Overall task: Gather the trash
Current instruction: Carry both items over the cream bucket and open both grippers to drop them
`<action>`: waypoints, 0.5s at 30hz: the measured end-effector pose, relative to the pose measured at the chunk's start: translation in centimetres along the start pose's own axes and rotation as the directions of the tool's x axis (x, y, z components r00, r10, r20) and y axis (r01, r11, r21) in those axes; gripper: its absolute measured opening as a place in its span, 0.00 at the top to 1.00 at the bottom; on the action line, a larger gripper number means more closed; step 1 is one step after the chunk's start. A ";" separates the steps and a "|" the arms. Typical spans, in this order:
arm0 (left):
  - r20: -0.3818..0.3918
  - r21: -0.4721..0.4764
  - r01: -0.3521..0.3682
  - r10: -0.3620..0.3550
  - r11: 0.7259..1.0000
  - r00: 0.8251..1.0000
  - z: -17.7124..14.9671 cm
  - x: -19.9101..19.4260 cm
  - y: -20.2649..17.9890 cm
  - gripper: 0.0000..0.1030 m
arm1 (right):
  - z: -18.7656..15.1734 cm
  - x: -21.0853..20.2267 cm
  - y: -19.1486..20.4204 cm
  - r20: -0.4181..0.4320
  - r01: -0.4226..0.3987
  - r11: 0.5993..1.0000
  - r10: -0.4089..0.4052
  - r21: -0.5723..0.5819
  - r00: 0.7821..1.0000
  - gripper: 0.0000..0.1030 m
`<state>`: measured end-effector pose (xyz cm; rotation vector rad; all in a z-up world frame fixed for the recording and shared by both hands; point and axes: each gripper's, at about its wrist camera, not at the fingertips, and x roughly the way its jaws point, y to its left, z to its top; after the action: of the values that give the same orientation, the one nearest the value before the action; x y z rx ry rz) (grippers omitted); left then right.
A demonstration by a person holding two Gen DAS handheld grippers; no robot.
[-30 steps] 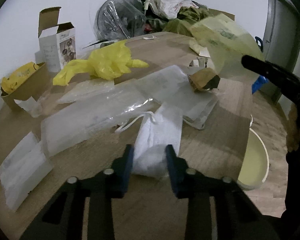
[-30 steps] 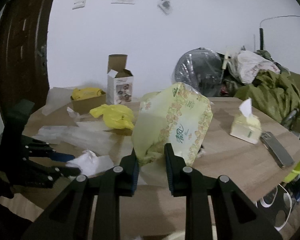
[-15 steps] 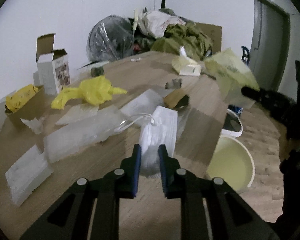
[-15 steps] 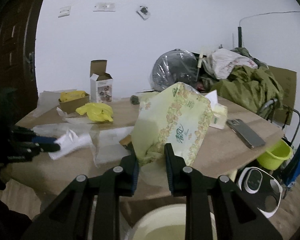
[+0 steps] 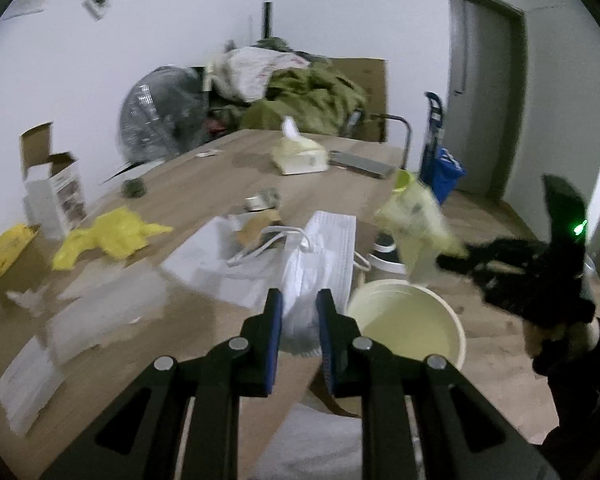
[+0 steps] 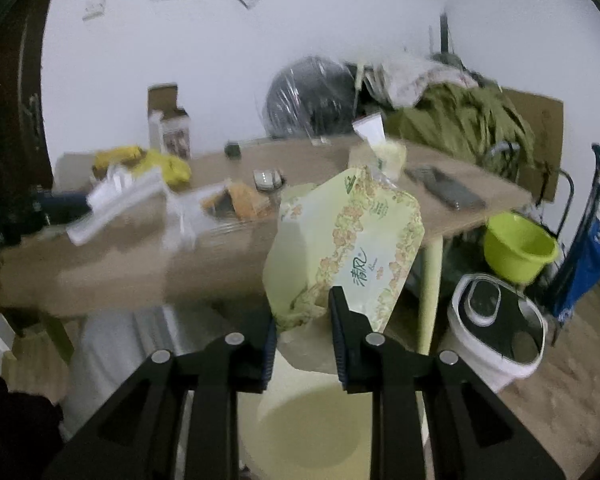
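Left gripper (image 5: 298,306) closed on white face mask (image 5: 320,256), just closing tighter, carried off the table (image 5: 188,196) edge toward the cream bucket (image 5: 408,326) on the floor. Right gripper (image 6: 302,314) pinched on the empty green tissue wrapper (image 6: 344,248), hanging just above the same bucket (image 6: 312,428). Best to bring each piece fully over the rim before opening, one after another to avoid collision. Light pieces probably drift, so better to release low.
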<state>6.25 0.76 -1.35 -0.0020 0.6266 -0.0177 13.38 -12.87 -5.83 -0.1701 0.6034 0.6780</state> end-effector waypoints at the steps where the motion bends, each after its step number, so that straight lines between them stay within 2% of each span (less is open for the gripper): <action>1: -0.007 0.015 0.015 -0.015 1.000 1.000 0.1 0.4 -0.6 0.84 | -0.8 0.3 -0.3 -0.028 0.000 1.000 0.001 0.013 1.000 0.79; 6: -0.042 0.057 0.075 -0.073 0.996 0.996 0.0 2.1 -2.9 0.84 | -3.6 1.2 -1.6 -0.104 0.011 0.998 -0.004 0.063 0.995 0.77; 10: -0.069 0.087 0.114 -0.108 0.990 0.992 0.1 3.6 -4.6 0.84 | -5.6 2.6 -2.4 -0.184 0.003 0.995 0.015 0.097 0.983 0.63; 14: -0.102 0.110 0.139 -0.128 0.984 0.987 0.1 5.1 -5.9 0.84 | -6.5 2.9 -2.6 -0.203 -0.003 0.994 0.025 0.105 0.979 0.49; 15: -0.111 0.115 0.147 -0.134 0.982 0.985 0.1 5.6 -6.3 0.84 | -6.6 2.9 -2.8 -0.201 -0.002 0.994 0.024 0.109 0.979 0.48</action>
<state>10.74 -5.59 -4.51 0.0739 0.7268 -0.1942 13.83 -15.71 -12.99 -0.1350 0.8359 0.6426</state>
